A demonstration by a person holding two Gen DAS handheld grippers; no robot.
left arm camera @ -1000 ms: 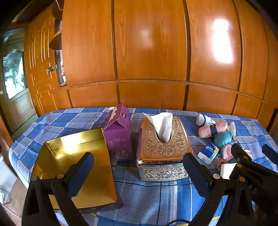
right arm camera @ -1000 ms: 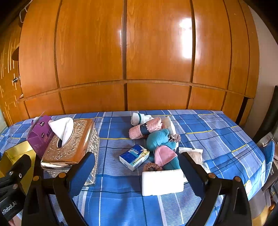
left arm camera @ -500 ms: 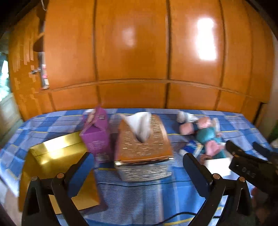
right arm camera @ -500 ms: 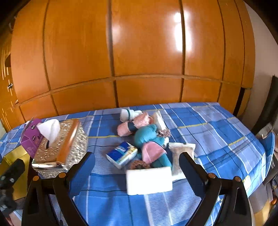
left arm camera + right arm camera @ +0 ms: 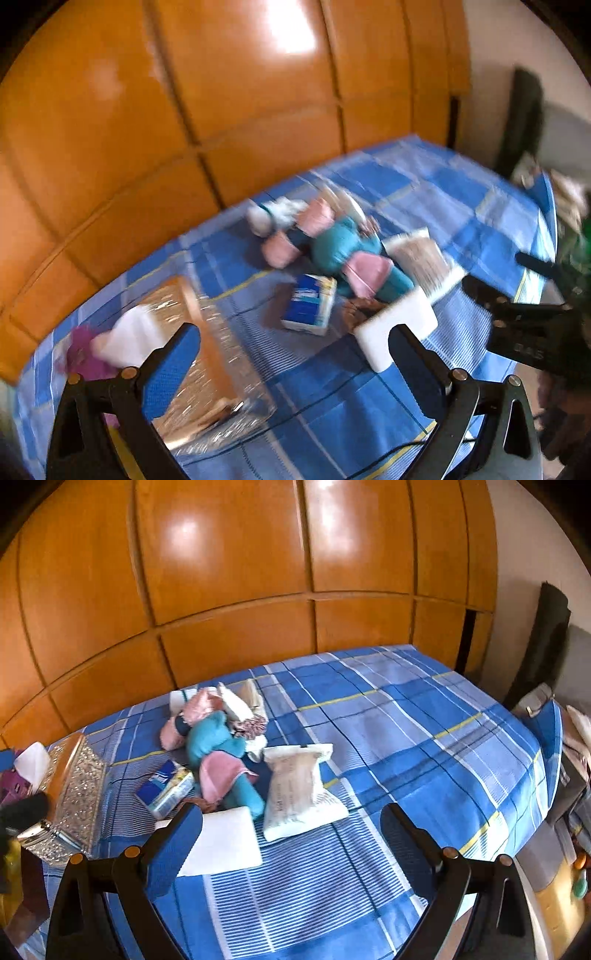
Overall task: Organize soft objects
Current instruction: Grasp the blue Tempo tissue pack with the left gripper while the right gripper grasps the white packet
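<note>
Jaws of the left gripper [image 5: 295,354] and right gripper [image 5: 291,830] gape wide, empty, near the white sponge [image 5: 221,843]; labels unreadable.

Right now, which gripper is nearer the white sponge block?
Right. The right gripper hangs just over the white sponge block, at its left finger. The left gripper sits farther back, block ahead.

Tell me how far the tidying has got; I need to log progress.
Nothing looks sorted yet. Both the left gripper and the right gripper are open and empty. The teal plush, white sponge and tissue packs all lie piled on the blue cloth.
</note>
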